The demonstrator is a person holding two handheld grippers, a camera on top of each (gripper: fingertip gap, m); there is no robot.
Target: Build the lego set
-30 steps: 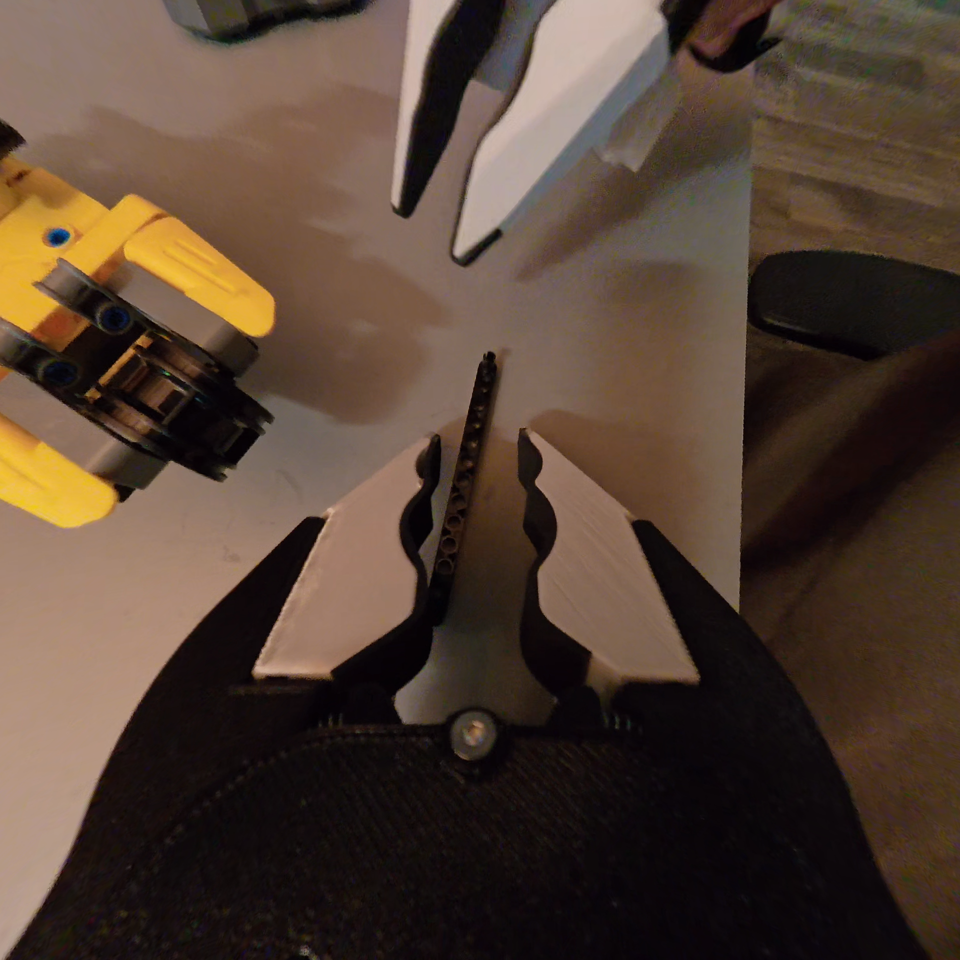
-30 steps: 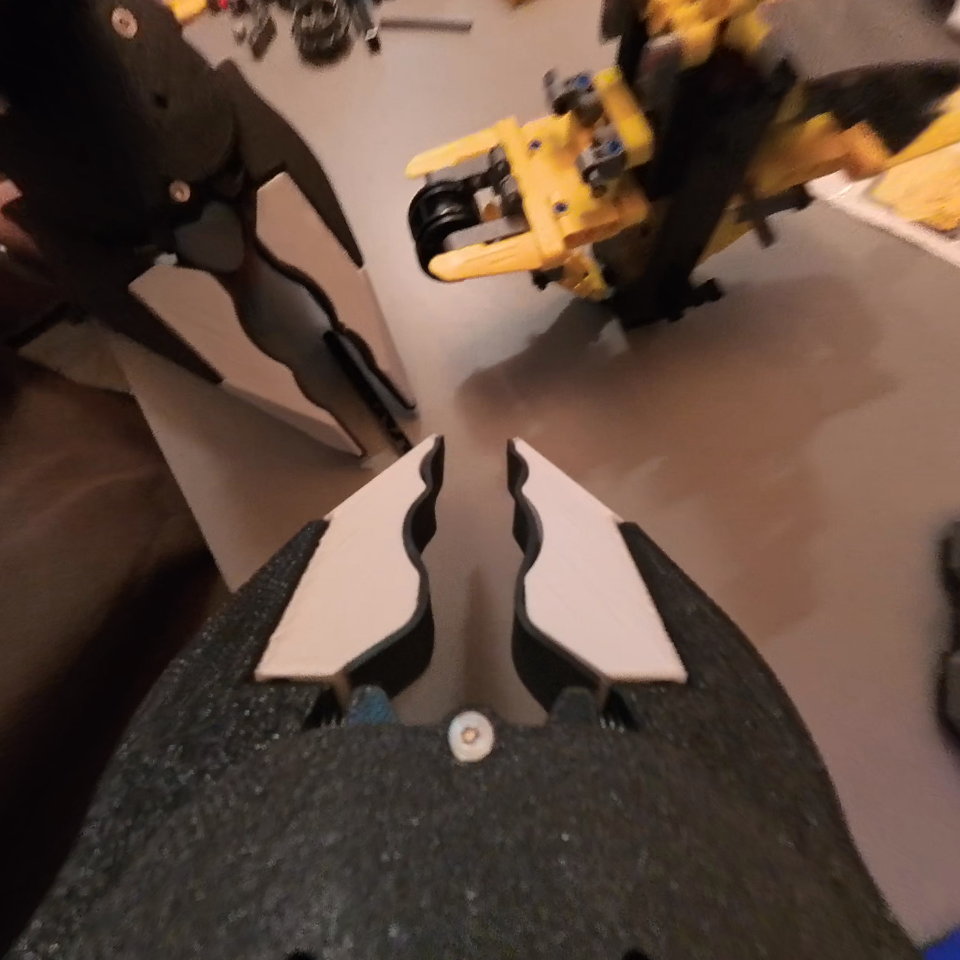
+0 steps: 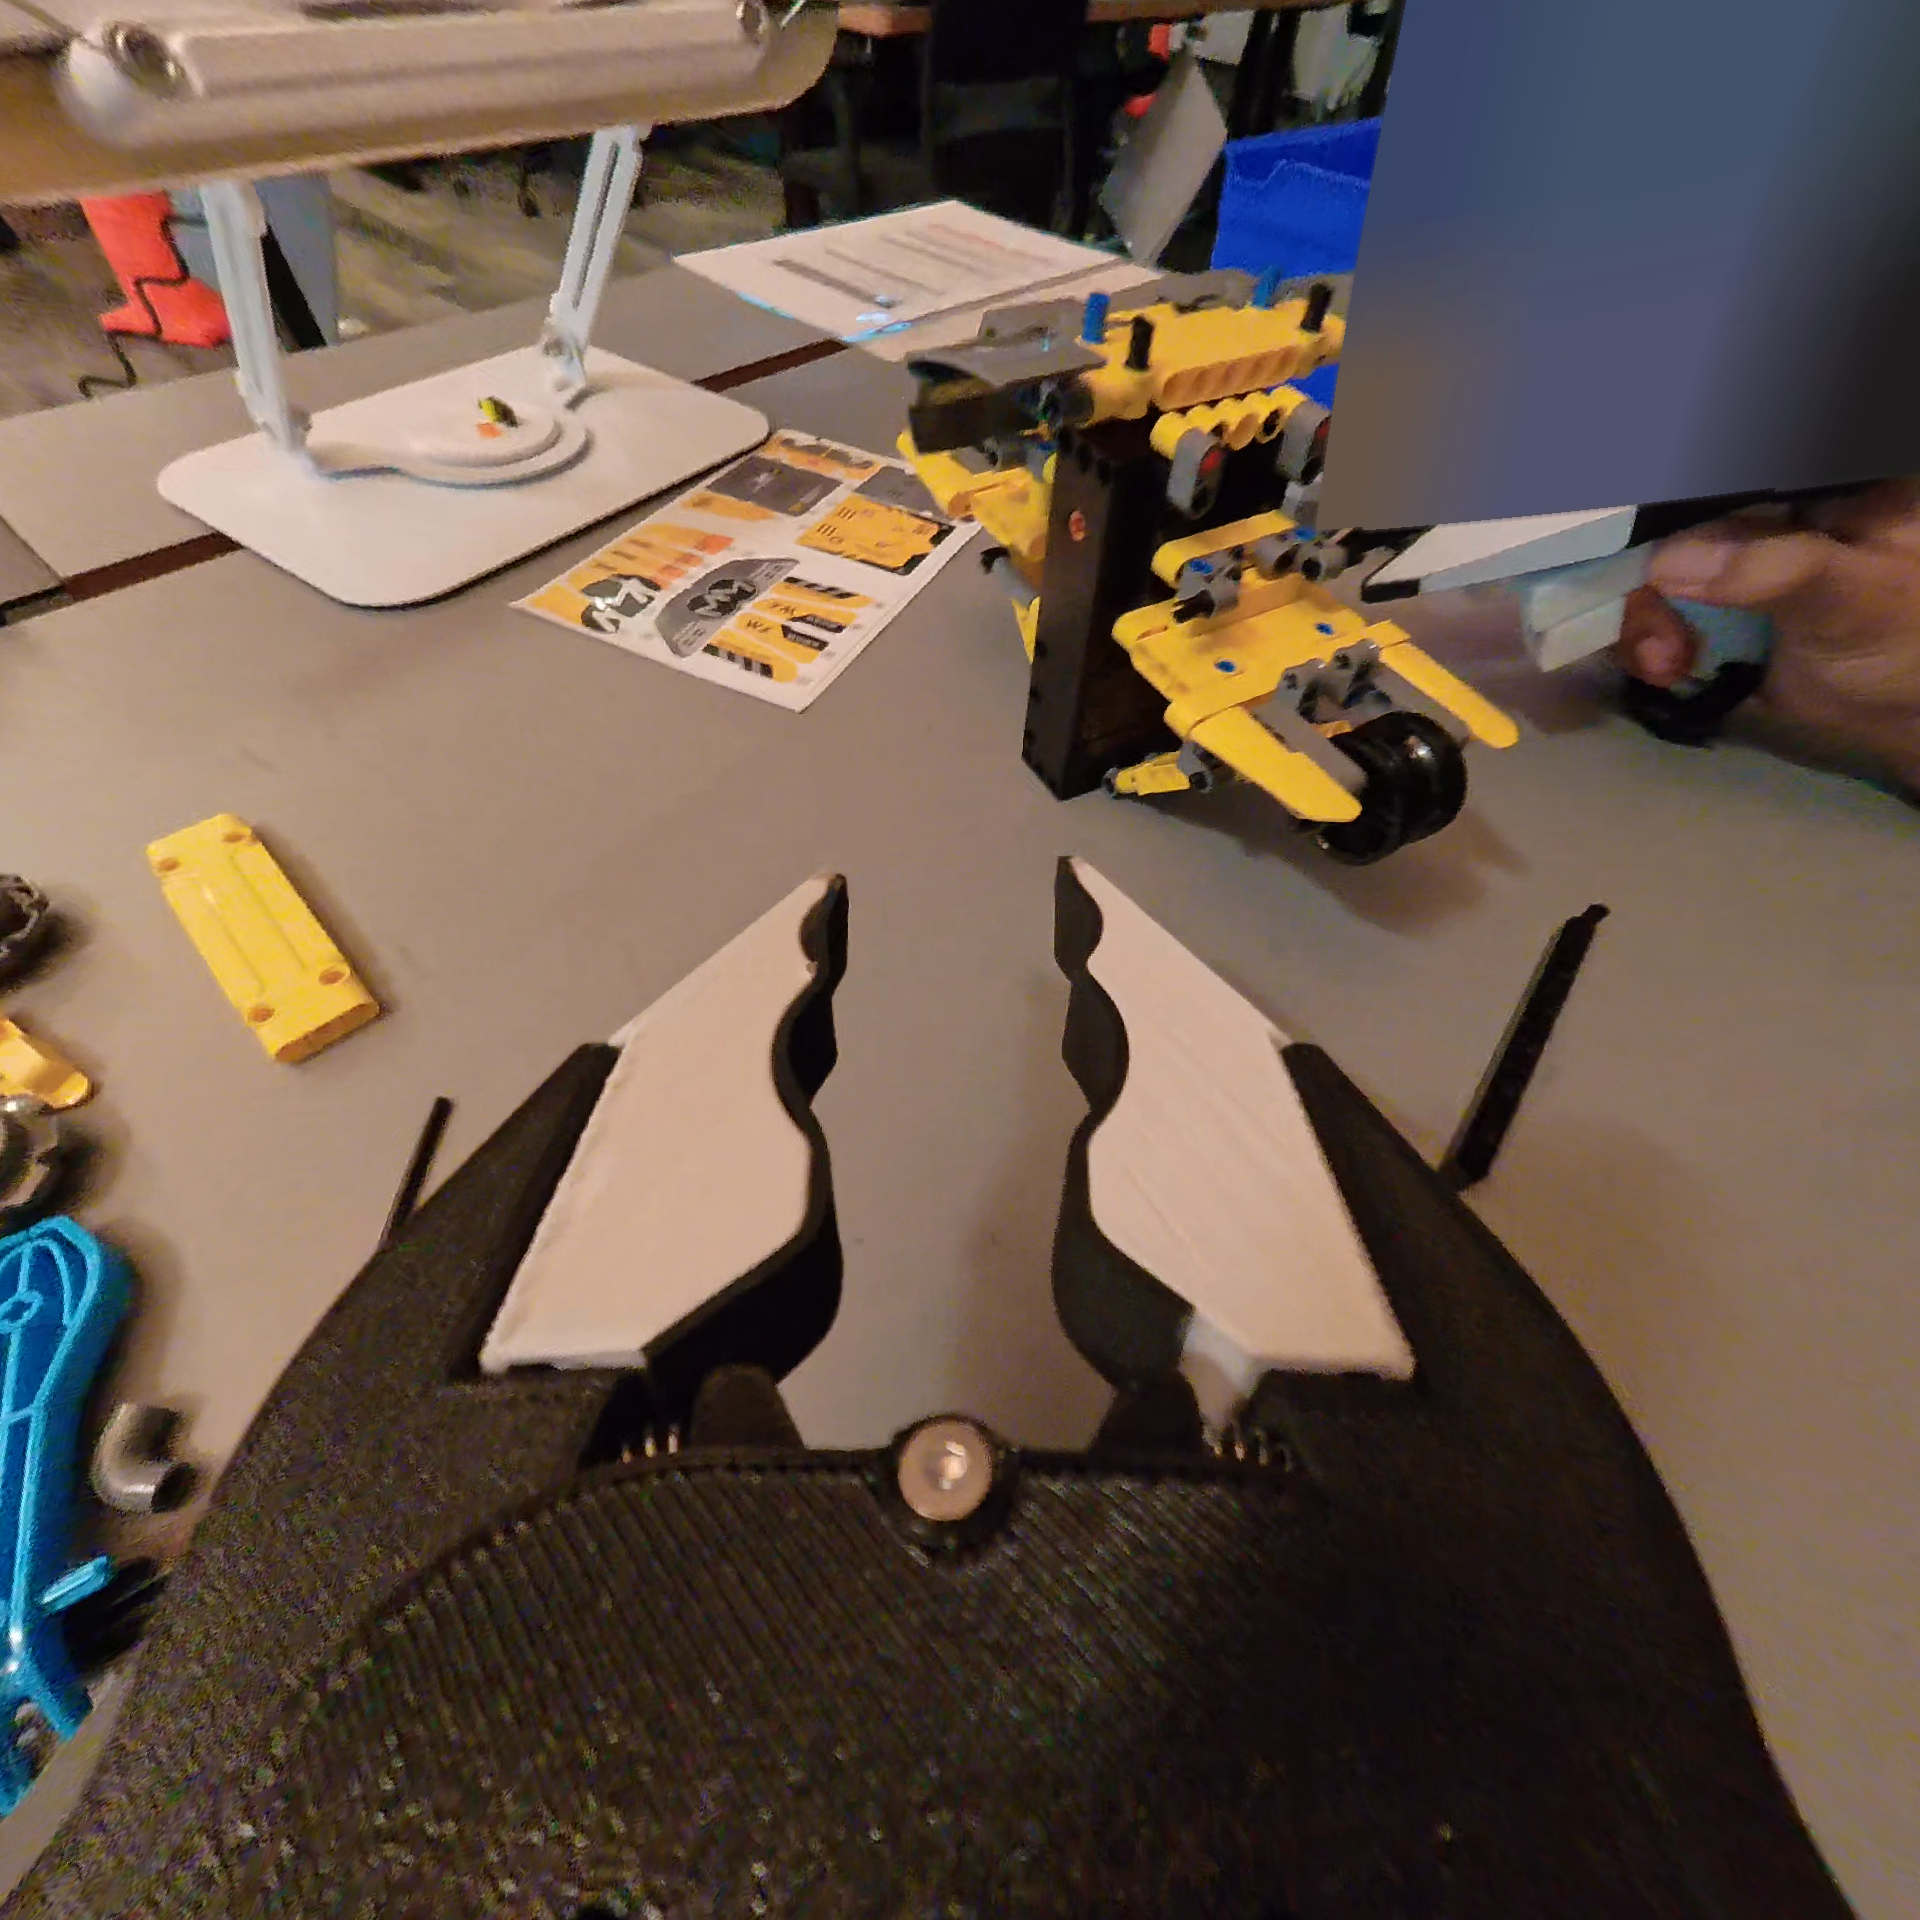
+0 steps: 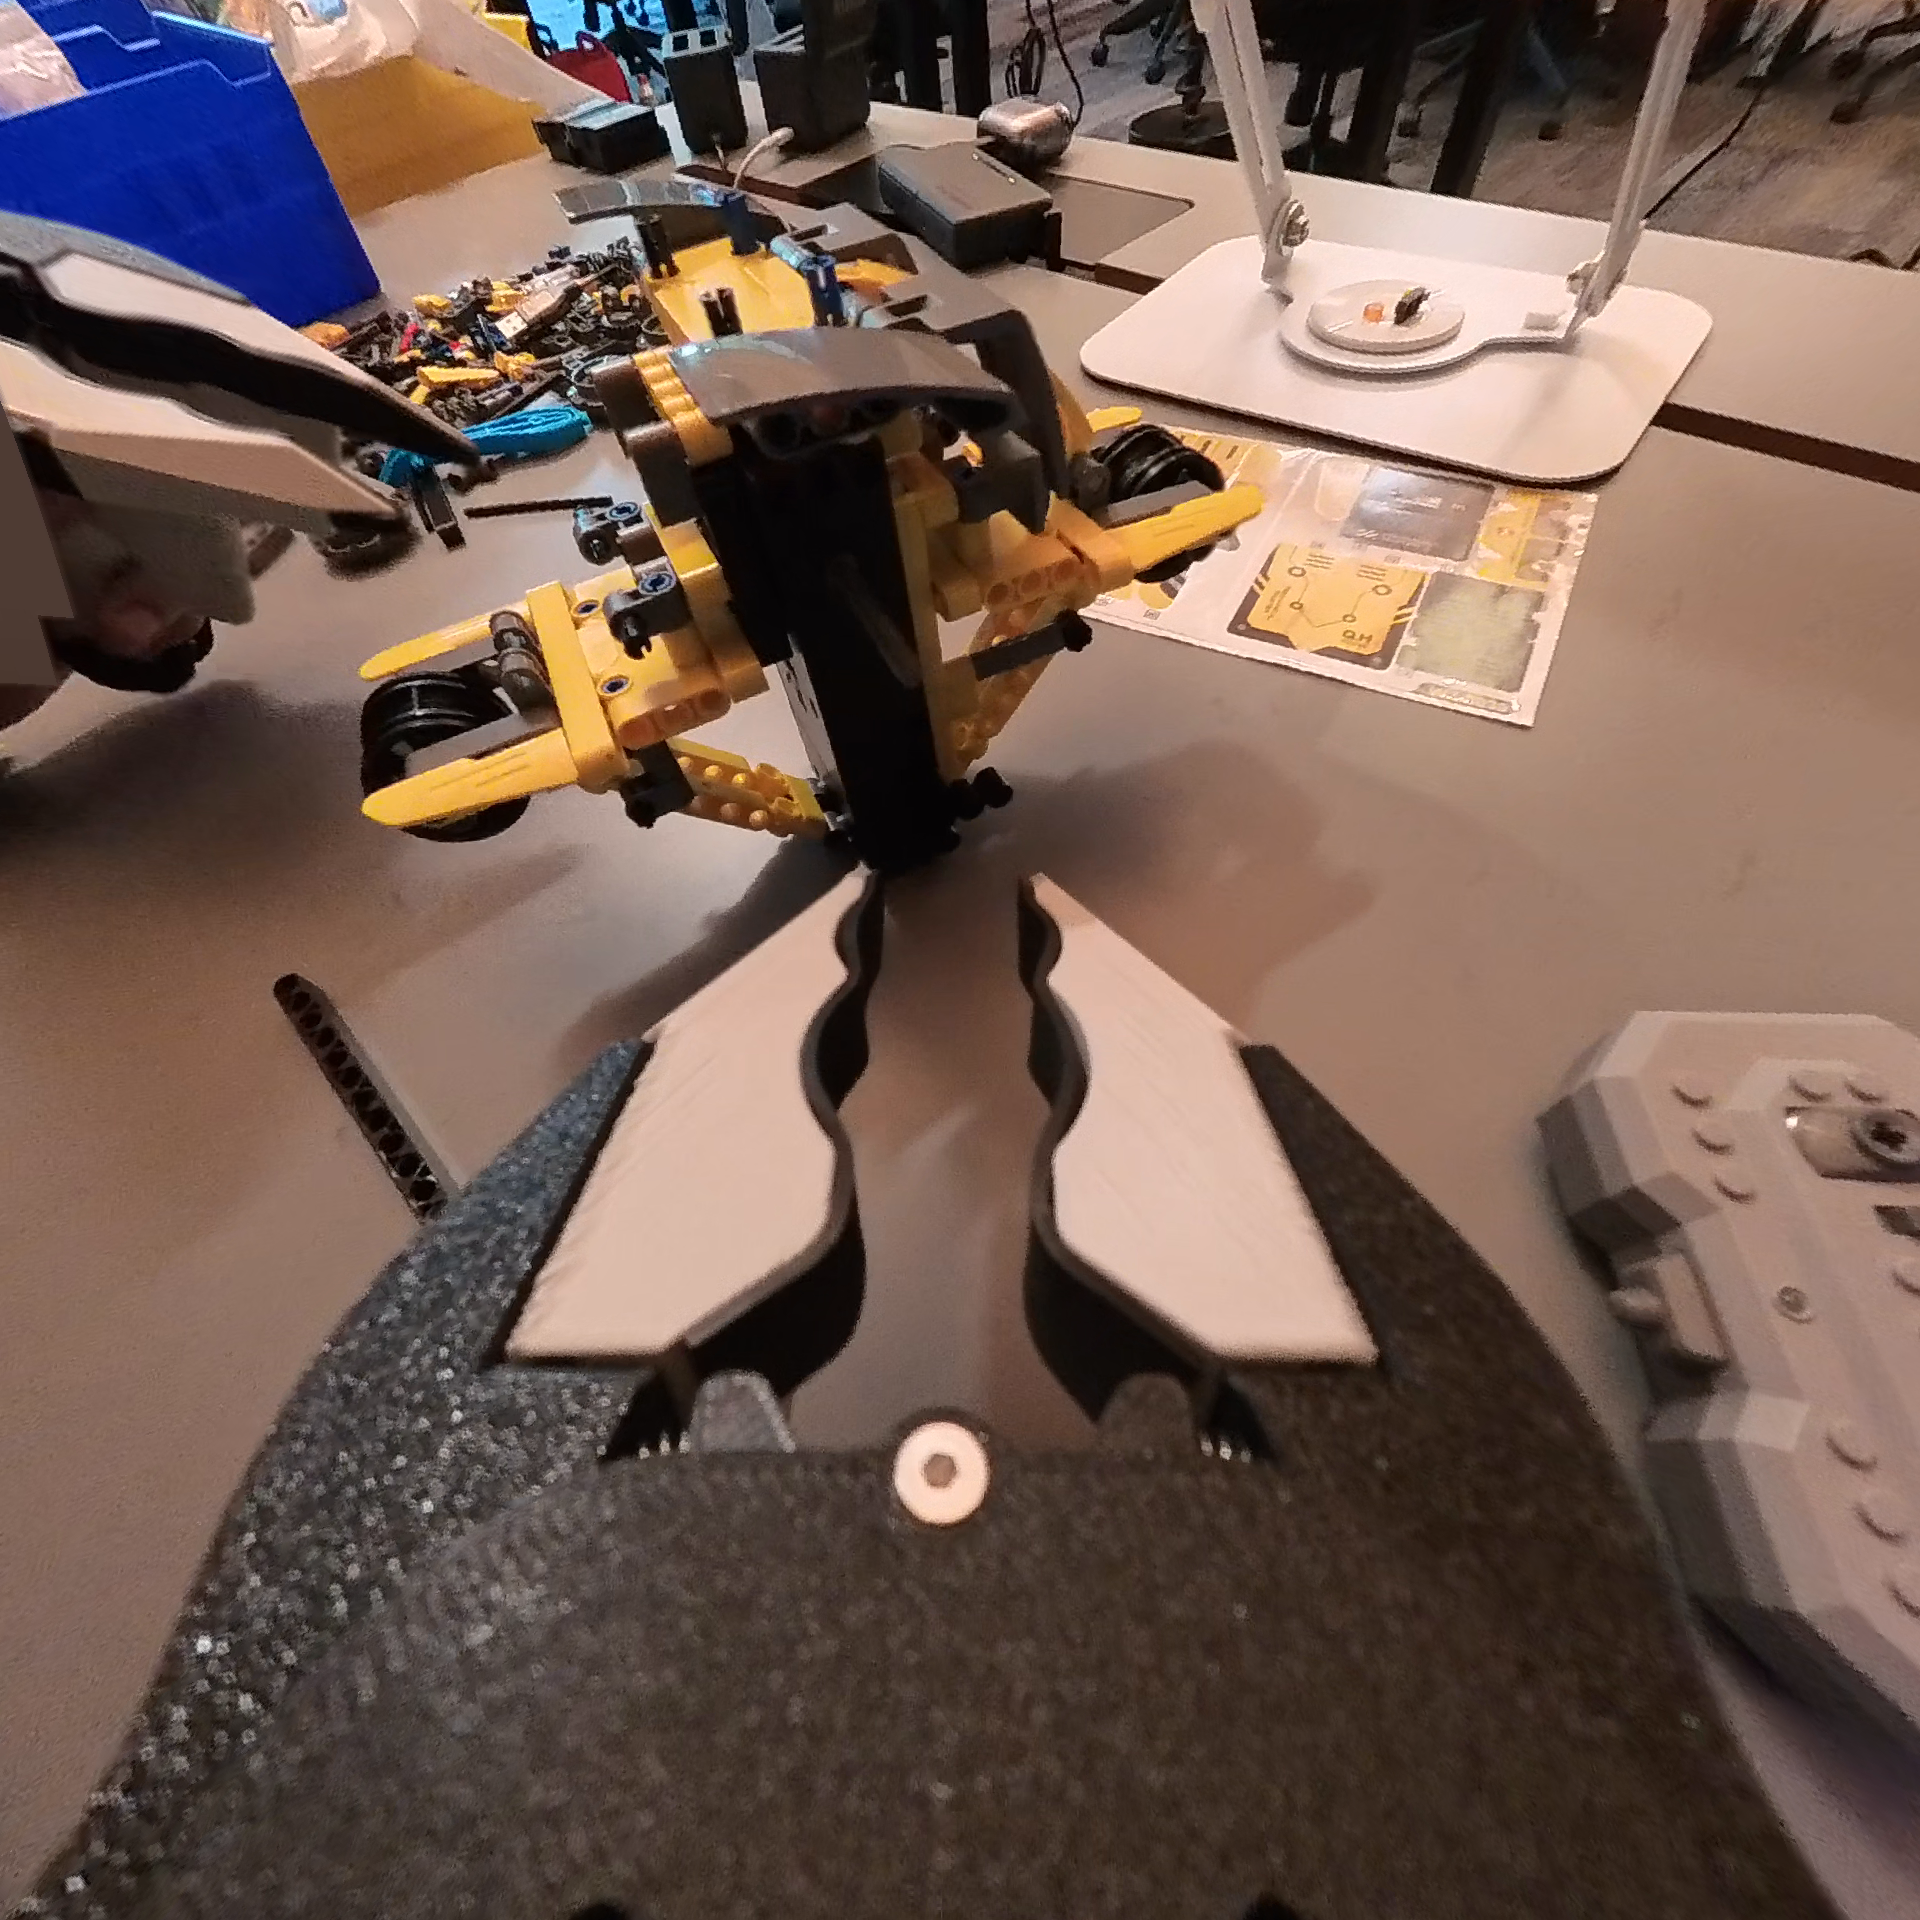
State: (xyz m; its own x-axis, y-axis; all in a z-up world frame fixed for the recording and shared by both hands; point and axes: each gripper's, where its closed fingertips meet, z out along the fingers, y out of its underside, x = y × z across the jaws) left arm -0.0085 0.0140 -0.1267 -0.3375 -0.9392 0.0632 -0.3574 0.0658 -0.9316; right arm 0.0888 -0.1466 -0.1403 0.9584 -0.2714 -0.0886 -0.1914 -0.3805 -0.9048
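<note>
While both grippers hovered over the grey desk (image 3: pixel 644 748), neither one had anything in it. The left gripper (image 3: pixel 951 883) had its jaws set fairly wide with only bare desk between them, and the long black holed beam (image 3: pixel 1522 1044) lay flat just off to its right, not touching. A yellow panel piece (image 3: pixel 260 935) sat well off to its left, near a blue tool (image 3: pixel 52 1455) at the frame edge, which was kinda blurry so I couldn't say what it really was.

The right gripper (image 4: pixel 948 883) had its jaws at a narrower gap, also empty, tips right in front of the base of the yellow and black brick model (image 4: pixel 831 582), which stood upright on its black column. Looked close, but I couldn't tell if it touched. Same black beam (image 4: pixel 358 1096) lay to its left, and a grey studded block (image 4: pixel 1766 1247) to its right. A sticker sheet (image 4: pixel 1382 582) and a white stand base (image 4: pixel 1403 353) sat behind the model, with a pile of loose parts (image 4: pixel 499 322) by a blue bin (image 4: pixel 177 156).
</note>
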